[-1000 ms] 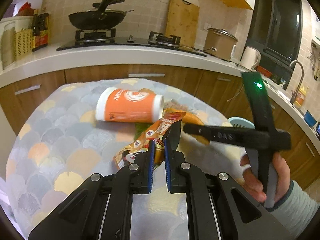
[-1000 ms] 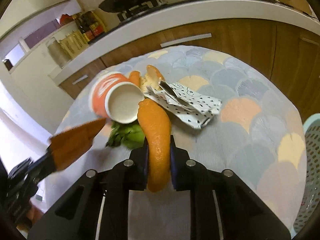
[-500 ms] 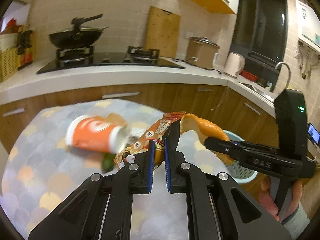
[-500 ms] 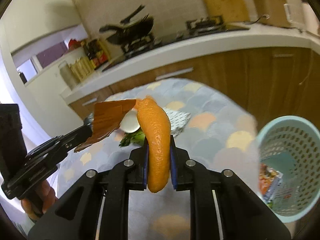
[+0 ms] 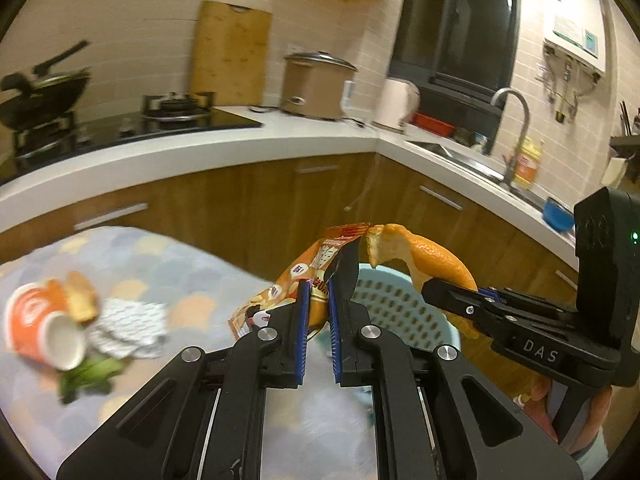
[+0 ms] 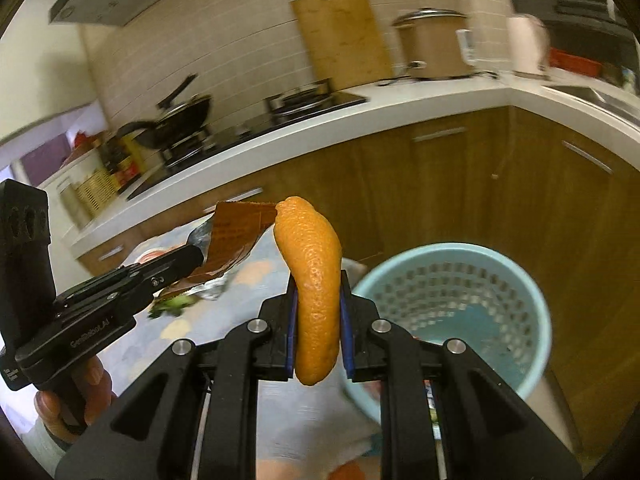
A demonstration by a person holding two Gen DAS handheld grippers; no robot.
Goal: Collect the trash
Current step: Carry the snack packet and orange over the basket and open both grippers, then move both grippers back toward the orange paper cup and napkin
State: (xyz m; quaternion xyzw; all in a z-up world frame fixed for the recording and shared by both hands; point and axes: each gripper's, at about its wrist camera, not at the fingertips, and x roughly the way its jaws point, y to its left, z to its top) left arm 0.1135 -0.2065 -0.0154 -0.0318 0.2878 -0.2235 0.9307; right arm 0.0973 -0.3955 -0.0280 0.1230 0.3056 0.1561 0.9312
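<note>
My left gripper [image 5: 318, 304] is clenched on a crinkled orange foil snack wrapper [image 5: 298, 280], which sticks up from my blue pads in front of the pale blue perforated plastic basket [image 5: 394, 304]. My right gripper [image 6: 318, 320] is clamped on a curved strip of orange citrus peel [image 6: 314, 280], standing upright between my fingers just left of that basket's rim. Well to the left of the basket, on the scallop-patterned tablecloth [image 5: 192, 264], lie a tipped orange paper cup [image 5: 42, 328], a crumpled white dotted paper [image 5: 128, 326] and a green leafy scrap [image 5: 90, 376], all touching in one blurred heap.
</note>
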